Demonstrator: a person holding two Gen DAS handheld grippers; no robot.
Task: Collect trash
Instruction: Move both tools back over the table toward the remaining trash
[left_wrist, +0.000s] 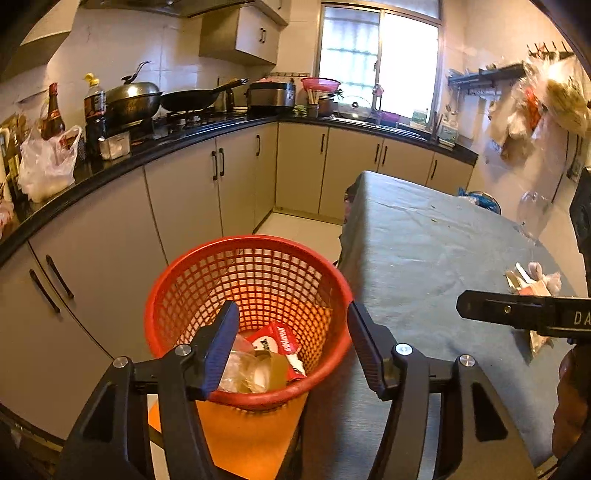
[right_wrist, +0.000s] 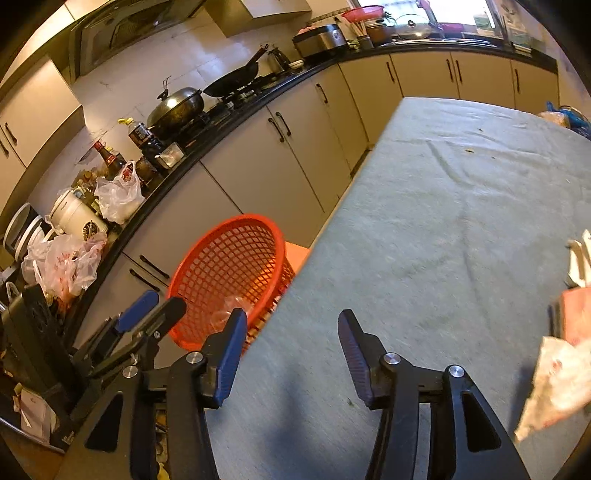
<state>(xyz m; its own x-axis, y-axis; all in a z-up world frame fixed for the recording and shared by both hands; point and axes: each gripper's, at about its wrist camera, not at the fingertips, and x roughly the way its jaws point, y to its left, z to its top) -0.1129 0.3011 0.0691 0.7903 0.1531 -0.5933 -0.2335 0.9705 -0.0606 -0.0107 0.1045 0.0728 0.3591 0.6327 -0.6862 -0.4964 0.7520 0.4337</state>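
A red mesh basket (left_wrist: 251, 280) stands on an orange stool beside the table; it holds a red-and-white carton (left_wrist: 279, 343) and clear plastic wrappers (left_wrist: 243, 369). My left gripper (left_wrist: 291, 332) is open and empty, right above the basket's near rim. The basket also shows in the right wrist view (right_wrist: 229, 273). My right gripper (right_wrist: 291, 339) is open and empty, low over the table's left edge. Crumpled wrappers and paper scraps (right_wrist: 557, 373) lie on the table at its right; they also show in the left wrist view (left_wrist: 532, 280), behind the right gripper's finger (left_wrist: 480, 306).
The table (right_wrist: 461, 221) has a grey-green cloth. A black kitchen counter (left_wrist: 147, 155) with woks, bottles and plastic bags runs along the left and back, cabinets below. Plastic bags hang on the right wall (left_wrist: 543, 99). A narrow floor strip lies between cabinets and table.
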